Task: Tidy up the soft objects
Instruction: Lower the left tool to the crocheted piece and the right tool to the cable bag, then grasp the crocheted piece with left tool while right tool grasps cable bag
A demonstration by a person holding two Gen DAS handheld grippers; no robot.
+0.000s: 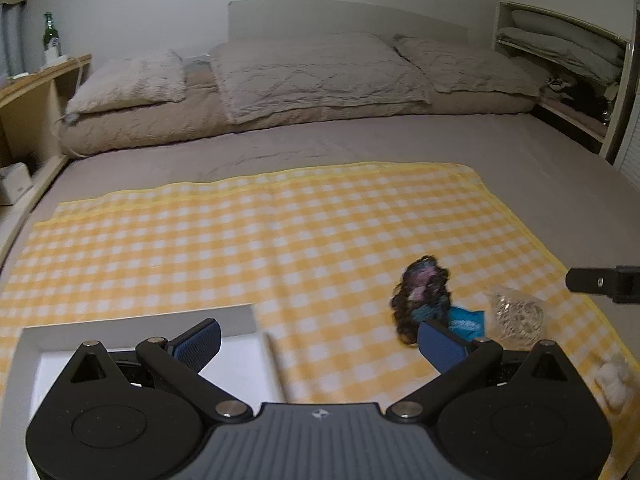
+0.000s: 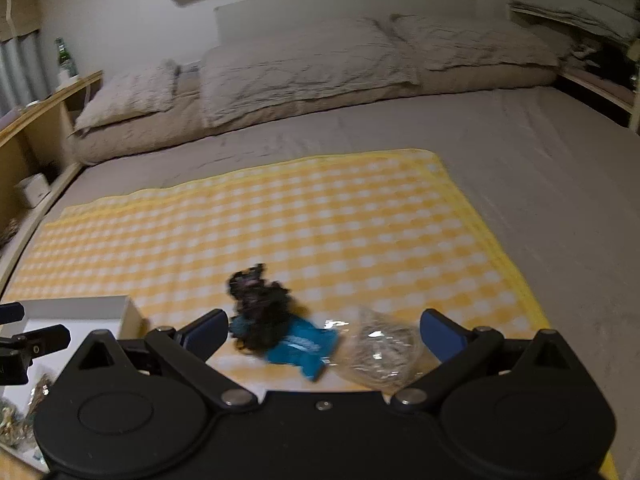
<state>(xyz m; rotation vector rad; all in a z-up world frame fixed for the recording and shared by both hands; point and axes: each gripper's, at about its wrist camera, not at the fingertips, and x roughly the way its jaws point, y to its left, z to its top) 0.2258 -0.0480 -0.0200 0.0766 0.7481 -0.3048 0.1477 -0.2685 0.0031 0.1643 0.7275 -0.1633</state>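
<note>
A dark frilly bundle with pink and blue patches lies on the yellow checked cloth, beside a blue packet and a clear plastic bag. A white box sits at the cloth's near left. My left gripper is open and empty, between the box and the bundle. My right gripper is open and empty, just short of the bundle, blue packet and clear bag. The box shows at its left.
The cloth covers the near part of a grey bed. Pillows line the head. A shelf with a green bottle stands left, a shelf of bedding right. Small white lumps lie near the cloth's right edge.
</note>
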